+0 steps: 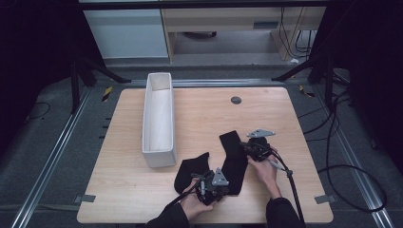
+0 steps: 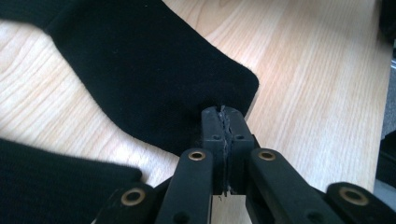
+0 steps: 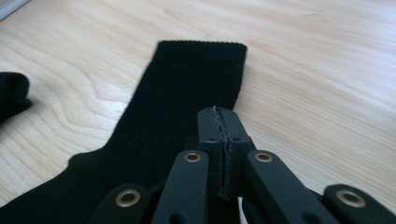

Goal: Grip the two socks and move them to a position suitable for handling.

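Observation:
A long black sock [image 1: 233, 156] lies flat on the wooden table [image 1: 199, 109], cuff toward the far side. My left gripper [image 1: 222, 189] is at its near, toe end; in the left gripper view the jaws [image 2: 223, 112] are shut on the rounded edge of that sock [image 2: 154, 70]. My right gripper [image 1: 244, 144] is at the sock's right side below the cuff. In the right gripper view its jaws [image 3: 217, 112] are shut on the ribbed leg of the sock [image 3: 177, 93]. A second black sock [image 1: 190, 170] lies crumpled just left of the left gripper.
A long narrow white box [image 1: 159, 118], open on top, stands at the table's left. A small dark round inlay [image 1: 236, 99] marks the far middle of the tabletop. The second sock [image 2: 51, 186] [image 3: 11, 93] lies close beside the held one. Cables trail off to the right.

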A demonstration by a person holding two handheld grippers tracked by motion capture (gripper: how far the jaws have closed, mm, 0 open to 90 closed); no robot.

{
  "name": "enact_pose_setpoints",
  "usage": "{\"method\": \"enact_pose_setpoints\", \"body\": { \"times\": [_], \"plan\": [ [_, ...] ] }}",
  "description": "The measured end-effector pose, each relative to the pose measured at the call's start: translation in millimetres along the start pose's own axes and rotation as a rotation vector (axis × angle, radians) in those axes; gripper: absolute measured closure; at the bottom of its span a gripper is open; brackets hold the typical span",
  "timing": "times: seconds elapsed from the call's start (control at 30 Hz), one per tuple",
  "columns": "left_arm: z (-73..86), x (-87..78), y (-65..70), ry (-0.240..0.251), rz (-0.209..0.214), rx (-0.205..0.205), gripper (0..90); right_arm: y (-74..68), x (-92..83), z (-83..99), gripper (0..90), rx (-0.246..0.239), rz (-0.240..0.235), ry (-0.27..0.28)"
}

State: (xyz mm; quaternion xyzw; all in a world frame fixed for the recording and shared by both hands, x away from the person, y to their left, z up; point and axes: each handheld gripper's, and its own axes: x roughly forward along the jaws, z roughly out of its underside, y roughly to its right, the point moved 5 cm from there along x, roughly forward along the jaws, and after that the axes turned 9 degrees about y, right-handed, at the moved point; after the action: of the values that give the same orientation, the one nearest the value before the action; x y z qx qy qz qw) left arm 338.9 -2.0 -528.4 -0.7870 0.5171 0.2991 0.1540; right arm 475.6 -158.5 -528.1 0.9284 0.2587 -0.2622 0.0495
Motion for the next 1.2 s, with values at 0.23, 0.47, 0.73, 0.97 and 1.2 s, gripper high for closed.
{"method": "enact_pose_setpoints", "body": {
  "times": [0.23, 0.47, 0.73, 0.97, 1.2],
  "plan": [
    [-4.1, 7.9, 6.6, 0.013, -0.006, 0.026, 87.0, 16.4, -20.0, 13.4, 88.7, 0.009, 0.094, -0.014],
    [-8.3, -6.6, 6.6, 0.048, -0.032, 0.035, 68.2, 18.5, -24.1, 14.6, 78.1, 0.005, 0.136, -0.01],
    [-5.7, -77.9, -21.7, 0.135, -0.18, -0.009, 59.2, -1.1, -55.6, -10.0, 58.1, -0.027, 0.057, 0.165],
    [42.3, -116.4, -52.1, 0.098, -0.297, -0.11, 59.6, -37.8, -63.2, -13.7, 50.8, -0.096, -0.054, 0.187],
    [68.6, -122.2, -60.2, 0.058, -0.318, -0.161, 60.9, -73.9, -60.6, -1.3, 52.7, -0.115, -0.178, 0.147]
  ]
}}
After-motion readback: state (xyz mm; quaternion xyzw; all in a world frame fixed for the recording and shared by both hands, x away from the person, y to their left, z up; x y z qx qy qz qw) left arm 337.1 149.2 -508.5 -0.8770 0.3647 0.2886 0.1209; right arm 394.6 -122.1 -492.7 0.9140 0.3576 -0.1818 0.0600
